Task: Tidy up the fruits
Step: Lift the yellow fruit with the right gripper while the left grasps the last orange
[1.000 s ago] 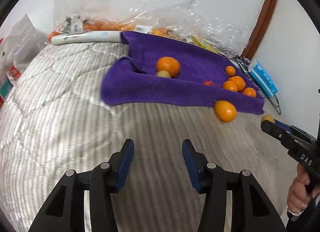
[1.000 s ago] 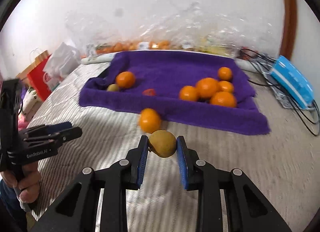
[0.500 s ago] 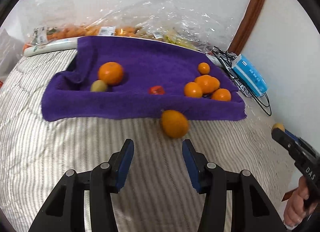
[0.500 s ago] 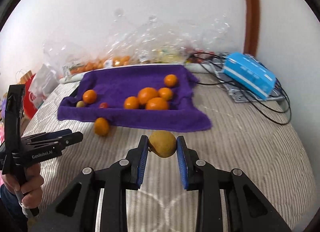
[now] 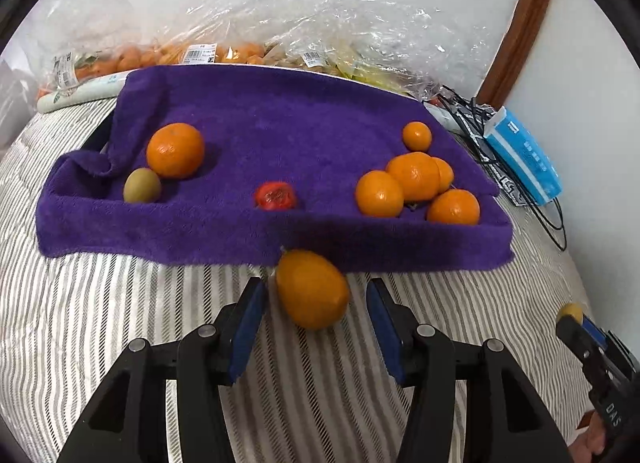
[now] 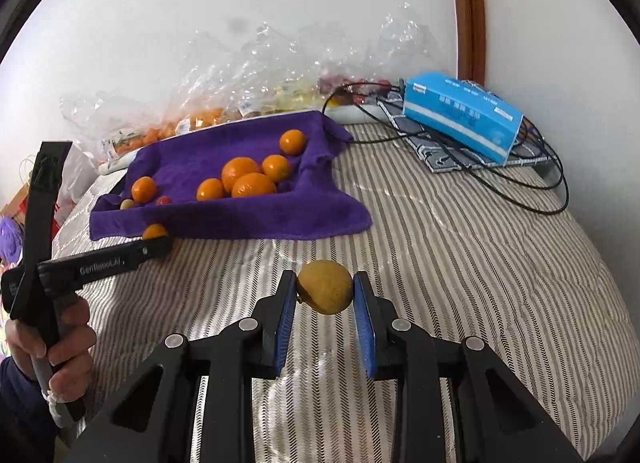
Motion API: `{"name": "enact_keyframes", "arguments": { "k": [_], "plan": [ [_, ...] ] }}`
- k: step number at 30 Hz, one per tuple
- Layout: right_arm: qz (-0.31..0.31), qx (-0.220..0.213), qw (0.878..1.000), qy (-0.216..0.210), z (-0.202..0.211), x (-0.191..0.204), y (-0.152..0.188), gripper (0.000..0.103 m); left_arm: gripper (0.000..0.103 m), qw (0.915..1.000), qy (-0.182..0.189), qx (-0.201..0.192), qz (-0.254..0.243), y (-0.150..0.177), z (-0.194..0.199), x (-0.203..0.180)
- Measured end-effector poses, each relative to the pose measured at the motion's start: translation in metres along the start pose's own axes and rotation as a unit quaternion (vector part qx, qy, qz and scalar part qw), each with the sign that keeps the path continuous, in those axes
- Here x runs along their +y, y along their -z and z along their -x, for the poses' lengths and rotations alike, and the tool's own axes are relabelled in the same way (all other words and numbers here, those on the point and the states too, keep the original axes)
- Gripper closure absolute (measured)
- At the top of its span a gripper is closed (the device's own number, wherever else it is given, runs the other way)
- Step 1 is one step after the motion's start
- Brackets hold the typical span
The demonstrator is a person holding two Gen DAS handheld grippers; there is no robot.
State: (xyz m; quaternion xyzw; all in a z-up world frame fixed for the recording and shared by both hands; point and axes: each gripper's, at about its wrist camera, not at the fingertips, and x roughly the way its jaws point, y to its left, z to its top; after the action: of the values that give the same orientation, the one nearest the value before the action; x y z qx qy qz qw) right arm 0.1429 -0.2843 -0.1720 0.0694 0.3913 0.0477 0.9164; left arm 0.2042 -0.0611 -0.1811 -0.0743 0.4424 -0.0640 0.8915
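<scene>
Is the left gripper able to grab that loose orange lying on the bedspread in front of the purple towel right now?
Probably yes. The left gripper is open, and the loose orange already sits between its fingers on the striped bedspread, nothing blocking it.

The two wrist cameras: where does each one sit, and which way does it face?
Left wrist: sits on the left hand-held gripper, facing the purple towel; its open fingers flank an orange.
Right wrist: sits on the right hand-held gripper, shut on a yellow fruit, facing across the striped bed; the left hand shows.
Shared: towel, orange, blue box.
</scene>
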Motion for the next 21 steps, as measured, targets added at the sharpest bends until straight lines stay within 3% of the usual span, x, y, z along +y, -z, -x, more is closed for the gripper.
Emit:
{"name": "enact_keyframes", "arguments": {
  "k": [5,8,21],
  "plan": [
    [-0.002,0.003,1.0,-0.004,-0.006,-0.002,-0.001,0.075,0.054,1.0,-0.005,-0.007,0.001,-0.002,-0.005,-0.006],
    [-0.004,0.006,1.0,-0.009,-0.01,0.0,-0.001,0.075,0.067,0.9993,-0.031,-0.019,-0.012,0.0,-0.006,-0.009],
    [0.016,0.012,1.0,-0.011,-0.007,0.027,0.0,0.075,0.068,0.9999,-0.008,-0.012,-0.008,0.01,0.013,0.009]
  ]
}}
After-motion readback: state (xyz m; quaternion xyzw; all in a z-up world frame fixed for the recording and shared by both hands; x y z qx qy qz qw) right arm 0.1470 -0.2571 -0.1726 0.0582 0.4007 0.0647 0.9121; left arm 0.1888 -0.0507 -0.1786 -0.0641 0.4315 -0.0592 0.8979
